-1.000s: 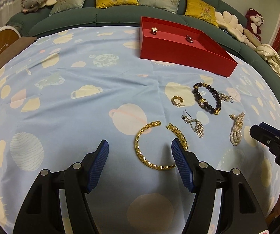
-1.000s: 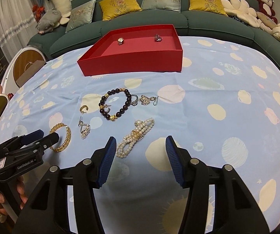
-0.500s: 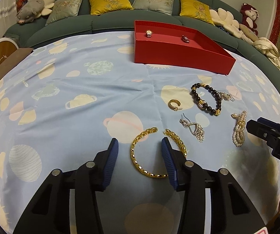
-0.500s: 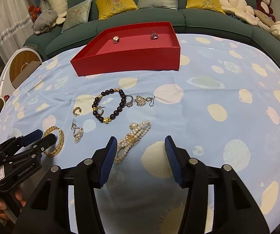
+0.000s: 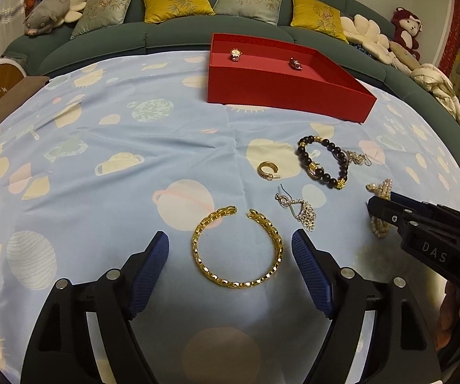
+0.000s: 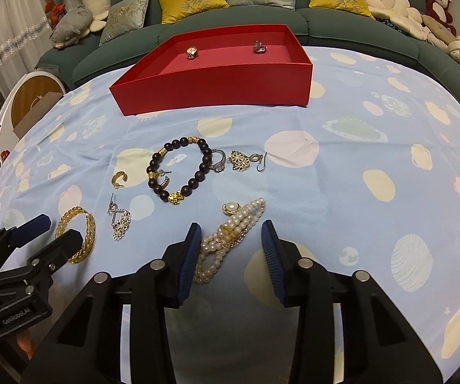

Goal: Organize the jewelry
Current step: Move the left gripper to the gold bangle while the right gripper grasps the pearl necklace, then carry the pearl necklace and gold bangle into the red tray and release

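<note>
A pearl bracelet (image 6: 230,238) lies on the blue patterned cloth covering the surface (image 6: 342,192), a doubled strand whose long axis runs diagonally, from its near end low on the left up and away to the right, where a round pearl clasp sits. Its near half lies between the two blue pads of the right tongs (image 6: 230,256), closer to the left pad. These tongs have just been closing and stand narrowed but not pressing; the pads do not yet touch the pearls, so nothing is held.

To the left, a gold open cuff bracelet (image 5: 238,249) lies flat with its gap pointing away from the left tongs (image 5: 230,270). The cuff sits squarely between those pads, which have just been opening and stand wide on either side, clear of the metal and holding nothing.

Beyond both lie a dark bead bracelet (image 6: 178,169), a small gold hoop earring (image 6: 119,179) and a silver drop earring (image 6: 119,219). Farther back stands the red tray (image 6: 217,80), well apart from the loose pieces, with two small items already inside.

Judging from this, each piece is nearest its own tongs, and the pearls look closest to being gripped across their strand.
</note>
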A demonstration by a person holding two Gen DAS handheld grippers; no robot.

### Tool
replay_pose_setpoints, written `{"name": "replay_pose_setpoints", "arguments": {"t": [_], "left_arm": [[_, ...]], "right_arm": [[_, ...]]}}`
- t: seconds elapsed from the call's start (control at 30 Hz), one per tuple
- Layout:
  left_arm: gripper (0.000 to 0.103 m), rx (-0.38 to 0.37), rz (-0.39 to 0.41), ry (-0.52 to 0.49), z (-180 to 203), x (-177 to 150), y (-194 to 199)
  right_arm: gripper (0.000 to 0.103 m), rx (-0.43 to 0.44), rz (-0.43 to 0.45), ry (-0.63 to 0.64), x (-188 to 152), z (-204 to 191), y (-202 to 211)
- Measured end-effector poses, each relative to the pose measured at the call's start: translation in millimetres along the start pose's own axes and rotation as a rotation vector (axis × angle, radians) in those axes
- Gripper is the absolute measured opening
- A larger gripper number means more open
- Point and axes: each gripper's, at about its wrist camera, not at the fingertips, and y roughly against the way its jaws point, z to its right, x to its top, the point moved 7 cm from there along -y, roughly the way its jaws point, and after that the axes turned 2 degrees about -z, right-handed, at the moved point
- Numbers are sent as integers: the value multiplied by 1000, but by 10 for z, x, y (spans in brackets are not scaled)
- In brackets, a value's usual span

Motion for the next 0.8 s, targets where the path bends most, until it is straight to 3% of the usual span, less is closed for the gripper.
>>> {"name": "replay_pose_setpoints", "arguments": {"t": [0.07, 0.13, 0.2, 0.47, 0.8], "left_arm": [[76, 23, -1, -13, -3, -4, -40], [69, 37, 0, -28, 6, 2, -48], [56, 35, 7, -36, 11, 10, -38], [56, 3, 10, -22, 19, 30, 25], [56, -68, 82, 18, 95, 308, 375]], "right_arm": [[28, 1, -1, 2, 4, -8, -2], [28, 0, 1, 3, 0, -8, 0], [16, 6, 1, 2, 0, -9, 7], [15, 17, 23, 3, 10, 30, 108], [15, 55, 111, -13, 188, 23, 421]]}}
